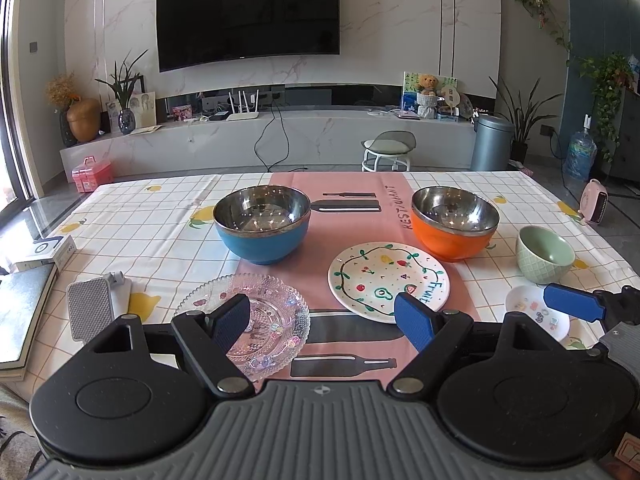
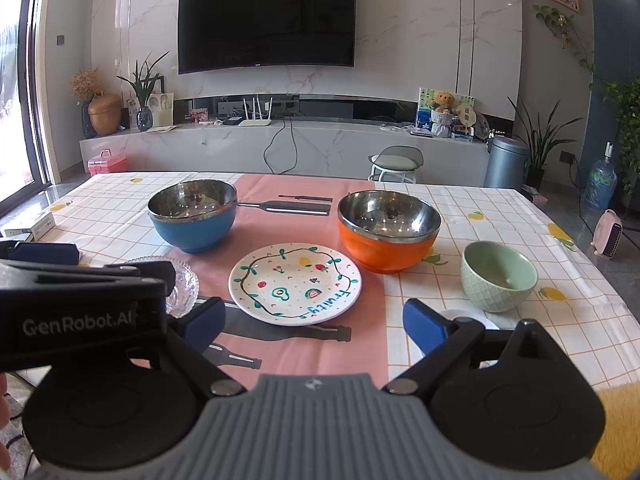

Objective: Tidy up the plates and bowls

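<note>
Left wrist view: the left gripper (image 1: 322, 318) hovers low over the near edge of the table (image 1: 160, 236), its blue fingers (image 1: 230, 320) spread wide and holding nothing. Its left finger overlaps the glass plate (image 1: 244, 322), which lies near and left; whether it touches the glass cannot be told. The painted plate (image 1: 389, 280) sits just right of the glass one, on the pink runner (image 1: 348, 196). Farther back stand the blue bowl (image 1: 262, 228) on the left and the orange bowl (image 1: 455, 222) on the right, both steel-lined and upright. The green bowl (image 1: 545, 254) stands at the far right, and near it, closer in, lies a small white dish (image 1: 536, 314), with one finger of the right gripper above it.

In the right wrist view, the right gripper (image 2: 318, 322) is likewise wide open and empty, hovering near the painted plate and green bowl, with the left gripper's body at its left.
</note>
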Available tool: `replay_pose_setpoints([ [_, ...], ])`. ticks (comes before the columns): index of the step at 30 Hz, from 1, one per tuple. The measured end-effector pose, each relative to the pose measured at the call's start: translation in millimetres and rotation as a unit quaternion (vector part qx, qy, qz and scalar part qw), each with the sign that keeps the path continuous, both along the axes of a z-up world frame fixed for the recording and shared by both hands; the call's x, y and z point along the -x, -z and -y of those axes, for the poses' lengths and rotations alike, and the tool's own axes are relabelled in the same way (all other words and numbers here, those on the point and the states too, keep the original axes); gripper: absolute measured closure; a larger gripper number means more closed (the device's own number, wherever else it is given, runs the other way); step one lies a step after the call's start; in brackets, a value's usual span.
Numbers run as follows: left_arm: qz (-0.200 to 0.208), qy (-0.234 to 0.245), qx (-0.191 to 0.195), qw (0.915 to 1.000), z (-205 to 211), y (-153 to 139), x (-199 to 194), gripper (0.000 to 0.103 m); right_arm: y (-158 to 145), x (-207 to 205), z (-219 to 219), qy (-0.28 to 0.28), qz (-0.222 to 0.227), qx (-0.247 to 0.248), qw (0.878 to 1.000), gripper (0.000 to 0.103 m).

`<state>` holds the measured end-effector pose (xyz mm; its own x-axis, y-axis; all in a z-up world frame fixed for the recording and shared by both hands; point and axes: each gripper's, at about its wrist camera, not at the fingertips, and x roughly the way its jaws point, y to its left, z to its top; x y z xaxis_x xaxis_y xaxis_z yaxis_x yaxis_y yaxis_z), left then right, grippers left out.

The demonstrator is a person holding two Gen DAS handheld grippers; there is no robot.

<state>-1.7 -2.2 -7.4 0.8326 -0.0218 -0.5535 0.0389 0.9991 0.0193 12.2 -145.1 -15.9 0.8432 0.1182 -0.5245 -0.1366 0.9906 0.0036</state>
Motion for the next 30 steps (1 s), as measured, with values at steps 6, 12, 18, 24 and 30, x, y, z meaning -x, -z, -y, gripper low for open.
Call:
replay_pose_setpoints([
  [6,-0.001,0.0,0.0,1.0,-0.8,-0.1,0.2,0.007,0.3,0.3,0.7,0.002,0.0,0.0,1.0,0.009],
  [12,-0.003,-0.002,0.001,1.0,-5.8,1.4,0.9,0.007,0.8,-0.5,1.3,0.005,-0.001,0.003,1.0,0.009],
  [18,-0.003,-0.001,0.0,1.0,-5.3,1.2,0.5,0.007,0.6,-1.0,1.1,0.006,-0.003,0.003,1.0,0.009],
  [24,-0.005,-0.003,-0.005,1.0,-7.6,1.8,-1.7,0.007,0.5,-1.5,1.2,0.004,-0.007,0.0,1.0,0.009],
  [30,-0.011,0.005,0.001,0.9999,-8.9,-3.6,-2.2,0.007,-2.0,-2.4,3.3,0.004,-0.01,-0.004,1.0,0.009],
])
